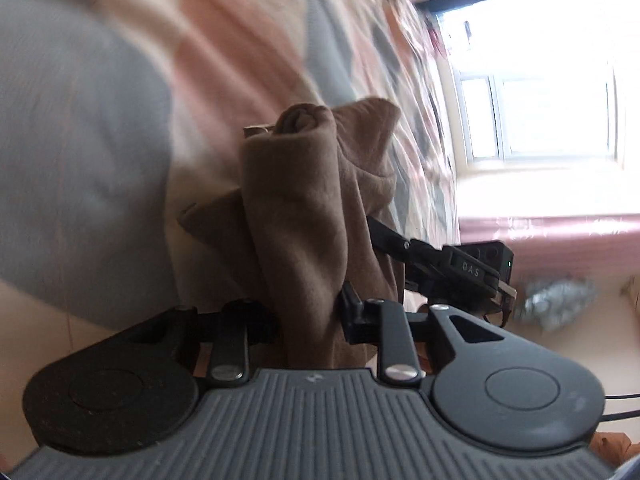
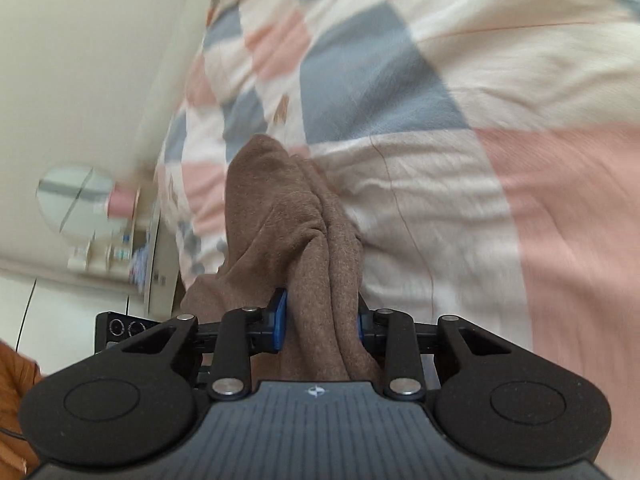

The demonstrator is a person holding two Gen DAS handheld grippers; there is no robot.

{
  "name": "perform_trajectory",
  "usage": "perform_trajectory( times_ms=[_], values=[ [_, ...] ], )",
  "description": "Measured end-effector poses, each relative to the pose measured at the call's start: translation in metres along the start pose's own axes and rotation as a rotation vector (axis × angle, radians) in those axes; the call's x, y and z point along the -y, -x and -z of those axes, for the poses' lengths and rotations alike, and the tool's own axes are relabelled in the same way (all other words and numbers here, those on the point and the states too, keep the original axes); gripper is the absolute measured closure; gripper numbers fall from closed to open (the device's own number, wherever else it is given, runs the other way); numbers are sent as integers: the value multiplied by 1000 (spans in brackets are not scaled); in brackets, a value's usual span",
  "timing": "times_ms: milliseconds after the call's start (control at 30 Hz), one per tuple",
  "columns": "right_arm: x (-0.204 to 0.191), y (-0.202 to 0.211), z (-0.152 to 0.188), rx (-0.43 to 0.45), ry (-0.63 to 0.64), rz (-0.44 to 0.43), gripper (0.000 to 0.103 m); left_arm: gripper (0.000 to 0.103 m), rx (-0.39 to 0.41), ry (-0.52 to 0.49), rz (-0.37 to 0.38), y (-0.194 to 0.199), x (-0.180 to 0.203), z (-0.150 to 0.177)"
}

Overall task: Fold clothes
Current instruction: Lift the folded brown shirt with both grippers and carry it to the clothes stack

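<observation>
Brown fleece garment (image 1: 304, 216), soft and bunched into thick vertical folds, is held off the bed by both hand-held tools. In the left wrist view the left gripper (image 1: 308, 316) is clamped on a gathered ridge of the cloth, its black fingers pressing the fabric from either side. In the right wrist view the right gripper (image 2: 320, 324) is likewise clenched on a wad of the same cloth, the blue pads (image 2: 280, 320) biting into it. The right tool also shows in the left wrist view, just right of the garment and close behind it, so the two grip points sit near each other.

Beneath and beyond lies the patchwork bedcover of pink, grey and cream squares (image 2: 500, 80), rumpled in places. A bright window (image 1: 536, 116) stands at the far right of the left view; a round mirror (image 2: 76, 200) shows at the left of the right view. Both backgrounds are smeared, which suggests motion in progress.

Assessment: the step in hand appears to be the pick-up and shake-out, before any fold is made. The cloth is crumpled rather than spread, and no edge or corner can be identified.

Next move, in my judgement, calls for drawing the two grips apart to stretch the fabric flat, then laying it on the bedcover. Risk: thick bunches may slip from either grip, or hidden layers stay twisted.
</observation>
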State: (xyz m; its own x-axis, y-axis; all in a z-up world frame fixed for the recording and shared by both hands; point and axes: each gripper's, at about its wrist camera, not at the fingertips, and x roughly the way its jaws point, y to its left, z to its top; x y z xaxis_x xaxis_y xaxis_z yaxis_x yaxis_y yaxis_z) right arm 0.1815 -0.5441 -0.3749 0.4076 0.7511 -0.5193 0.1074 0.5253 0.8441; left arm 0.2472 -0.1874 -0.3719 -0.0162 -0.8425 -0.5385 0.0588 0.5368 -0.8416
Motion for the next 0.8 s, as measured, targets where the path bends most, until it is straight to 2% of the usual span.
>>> perform_trajectory(
  times_ms=[167,233,333,467,567,700,800],
  values=[
    [-18,52,94,292,-229,12,74,81,-227,-190,-7,-1,45,-13],
    [-32,74,142,414,-343,27,74,81,-326,-247,-1,-3,67,-8],
    [-59,108,217,578,-501,46,74,81,-461,-327,19,-3,105,19],
    [-102,150,322,781,-668,61,74,81,-621,-443,56,10,149,89],
    [-133,181,392,895,-737,92,74,81,-712,-511,81,11,182,144],
    [-166,222,477,1013,-772,138,74,81,-774,-584,113,17,216,224],
    [-177,254,543,1085,-775,131,74,81,-802,-637,134,23,242,287]
  ],
)
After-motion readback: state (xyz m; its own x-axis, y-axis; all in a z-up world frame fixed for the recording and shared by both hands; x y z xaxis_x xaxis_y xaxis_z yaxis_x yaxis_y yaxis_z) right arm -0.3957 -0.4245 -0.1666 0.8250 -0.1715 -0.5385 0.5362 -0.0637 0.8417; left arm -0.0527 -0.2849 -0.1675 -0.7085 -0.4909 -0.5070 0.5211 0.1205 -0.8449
